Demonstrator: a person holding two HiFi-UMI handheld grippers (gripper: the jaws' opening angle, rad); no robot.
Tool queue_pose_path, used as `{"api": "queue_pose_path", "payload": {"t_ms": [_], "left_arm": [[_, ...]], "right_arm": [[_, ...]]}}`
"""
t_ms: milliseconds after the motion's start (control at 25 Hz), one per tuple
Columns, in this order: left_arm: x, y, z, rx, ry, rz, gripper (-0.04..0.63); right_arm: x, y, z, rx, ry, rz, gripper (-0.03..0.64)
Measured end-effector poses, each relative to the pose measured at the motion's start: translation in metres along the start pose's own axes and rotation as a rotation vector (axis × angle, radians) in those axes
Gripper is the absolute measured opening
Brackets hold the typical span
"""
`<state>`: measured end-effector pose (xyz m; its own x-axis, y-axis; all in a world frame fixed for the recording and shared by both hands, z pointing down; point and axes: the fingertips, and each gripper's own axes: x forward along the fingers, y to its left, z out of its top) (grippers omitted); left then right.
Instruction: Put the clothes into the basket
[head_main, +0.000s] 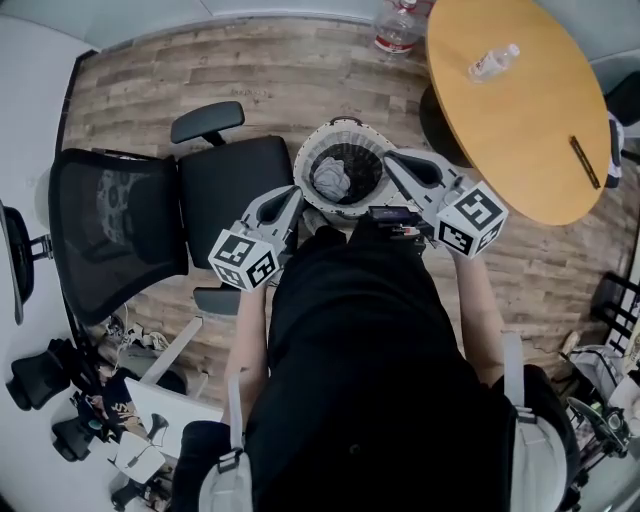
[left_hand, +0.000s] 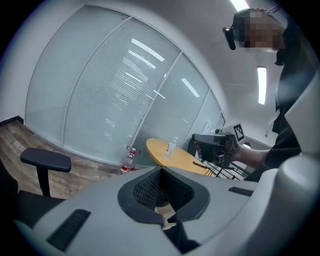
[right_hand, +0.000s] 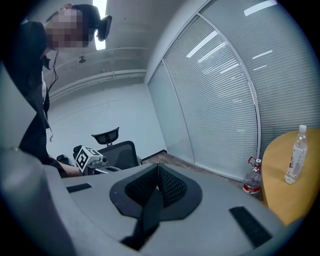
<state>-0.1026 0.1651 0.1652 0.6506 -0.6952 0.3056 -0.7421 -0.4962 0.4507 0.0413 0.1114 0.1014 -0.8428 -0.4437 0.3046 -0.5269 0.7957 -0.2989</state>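
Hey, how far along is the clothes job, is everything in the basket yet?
Done: grey clothes lie inside the round white woven basket. In hand: nothing; the left gripper and right gripper are both shut and empty, above the basket. Left: probably nothing, since no loose clothes show on the black office chair seat; the dark clutter at lower left is too small to tell.

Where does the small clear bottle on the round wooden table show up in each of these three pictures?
Head view: small clear bottle at top right, on the round table.
Left gripper view: bottle just right of centre.
Right gripper view: bottle at the far right edge.
Shared landmark: the red-labelled bottle on the floor beside the table.
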Motion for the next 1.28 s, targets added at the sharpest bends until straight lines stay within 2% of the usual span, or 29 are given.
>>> {"api": "queue_pose_path", "payload": {"t_ms": [520, 720, 920, 1280], "left_arm": [[-0.004, 0.0, 0.012, 0.001, -0.061, -0.025, 0.012], [-0.004, 0.003, 0.011, 0.0, -0.065, -0.018, 0.012], [-0.001, 0.0, 0.013, 0.002, -0.062, -0.03, 0.012], [-0.002, -0.001, 0.012, 0.001, -0.055, -0.035, 0.012]], "right_arm": [[0.004, 0.009, 0.003, -0.008, -0.012, 0.005, 0.017], [0.006, 0.01, -0.008, 0.006, 0.019, -0.003, 0.017], [0.007, 0.014, -0.009, -0.027, 0.036, 0.016, 0.017], [0.009, 0.017, -0.005, -0.026, 0.027, 0.024, 0.017]]}}
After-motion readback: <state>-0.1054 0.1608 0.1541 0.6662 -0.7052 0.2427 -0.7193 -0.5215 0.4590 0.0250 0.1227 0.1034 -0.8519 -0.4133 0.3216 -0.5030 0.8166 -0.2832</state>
